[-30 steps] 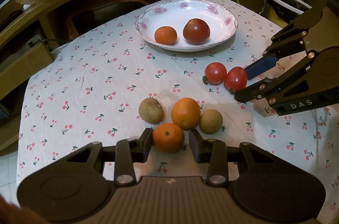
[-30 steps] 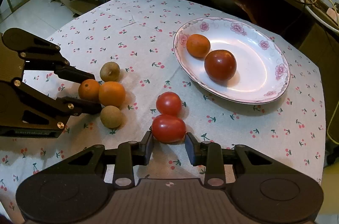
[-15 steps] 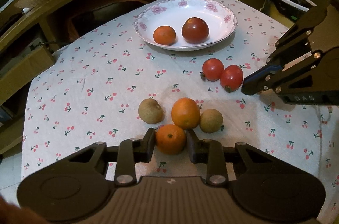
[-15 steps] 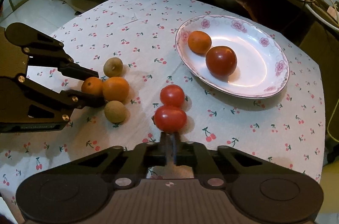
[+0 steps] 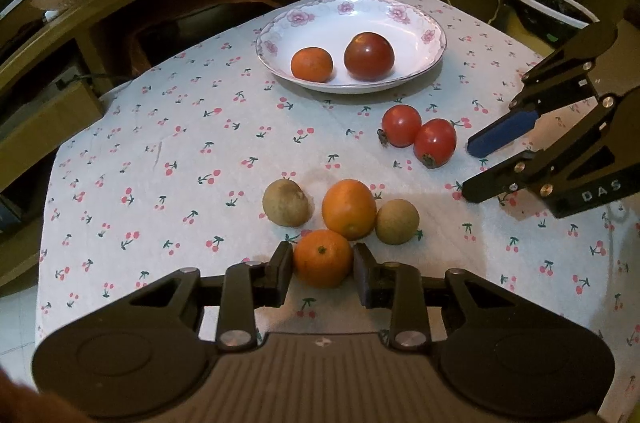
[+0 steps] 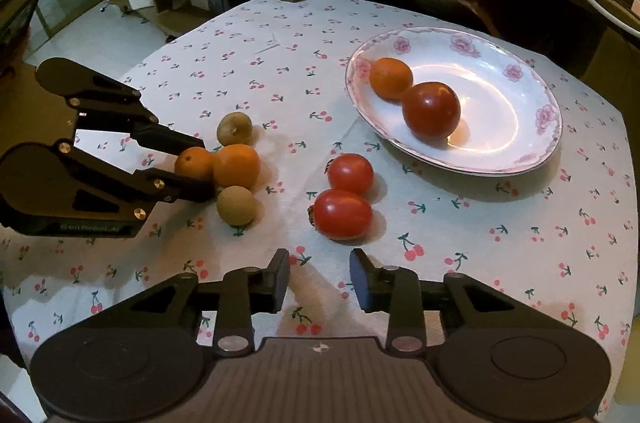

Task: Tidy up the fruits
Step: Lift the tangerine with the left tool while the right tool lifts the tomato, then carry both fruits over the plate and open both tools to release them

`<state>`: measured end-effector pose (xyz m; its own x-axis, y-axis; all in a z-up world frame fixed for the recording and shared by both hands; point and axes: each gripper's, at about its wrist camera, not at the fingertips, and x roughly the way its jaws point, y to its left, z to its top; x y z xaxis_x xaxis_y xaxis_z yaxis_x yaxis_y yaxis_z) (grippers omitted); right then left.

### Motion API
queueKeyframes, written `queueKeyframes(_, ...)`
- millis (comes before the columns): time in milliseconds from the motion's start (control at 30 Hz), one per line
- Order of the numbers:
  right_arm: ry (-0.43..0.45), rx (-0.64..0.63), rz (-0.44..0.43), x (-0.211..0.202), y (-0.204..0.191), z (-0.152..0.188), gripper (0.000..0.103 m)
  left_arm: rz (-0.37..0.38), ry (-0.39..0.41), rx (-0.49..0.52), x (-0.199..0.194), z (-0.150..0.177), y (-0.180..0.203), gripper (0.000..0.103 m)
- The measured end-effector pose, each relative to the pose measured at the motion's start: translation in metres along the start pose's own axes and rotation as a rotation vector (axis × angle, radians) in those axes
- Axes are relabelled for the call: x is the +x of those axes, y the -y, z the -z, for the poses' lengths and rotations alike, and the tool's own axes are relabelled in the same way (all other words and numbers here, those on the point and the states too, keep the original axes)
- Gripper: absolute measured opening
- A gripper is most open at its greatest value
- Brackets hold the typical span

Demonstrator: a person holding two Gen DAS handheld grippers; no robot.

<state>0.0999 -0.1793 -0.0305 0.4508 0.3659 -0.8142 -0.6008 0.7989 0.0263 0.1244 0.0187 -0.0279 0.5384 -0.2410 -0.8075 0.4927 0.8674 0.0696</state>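
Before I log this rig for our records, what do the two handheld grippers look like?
Both are matte black plastic: ribbed body, two round side housings, silver screws on hinged linkages. The right gripper has one blue finger pad and white "DAS" lettering; the left gripper carries faint lettering. No cables or sleeves show.

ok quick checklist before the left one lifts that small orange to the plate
1. Left gripper fingers on both sides of the small orange: ok.
2. Firm grip: cannot tell; fingers look against it.
3. Neighbours free: not ok; the larger orange touches it and a brown fruit sits close.
4. Room on the plate: ok, beside the dark tomato.
5. Right gripper out of the way: ok; open, short of the near tomato.
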Motion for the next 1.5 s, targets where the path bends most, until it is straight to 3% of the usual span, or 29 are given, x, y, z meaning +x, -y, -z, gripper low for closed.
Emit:
queueKeyframes(233, 0.033, 0.029, 0.033, -0.002, 0.012, 0.000, 0.039, -0.003, 0.001, -0.007, 0.002, -0.002, 0.001, 0.040)
queueKeyframes(467, 0.053, 0.025, 0.054, 0.012, 0.011, -0.012, 0.047, -0.018, 0.006, -0.011, 0.002, 0.000, 0.000, 0.048)
queueKeyframes(600, 0.050, -0.002, 0.072, 0.016, 0.005, -0.015, 0.045, -0.002, 0.007, -0.040, 0.001, 0.001, -0.004, 0.045)
queueKeyframes(667, 0.051, 0.002, 0.066, 0.015, 0.004, -0.015, 0.034, 0.024, 0.003, -0.059, 0.001, 0.001, -0.006, 0.037)
queueKeyframes(1000, 0.057, 0.039, 0.056, 0.007, 0.006, -0.015, 0.032, 0.019, -0.010, -0.054, 0.002, -0.004, -0.002, 0.036)
queueKeyframes(1500, 0.118, 0.078, 0.087, -0.010, 0.017, -0.022, 0.032, 0.024, 0.051, -0.048, -0.005, -0.032, 0.005, 0.036)
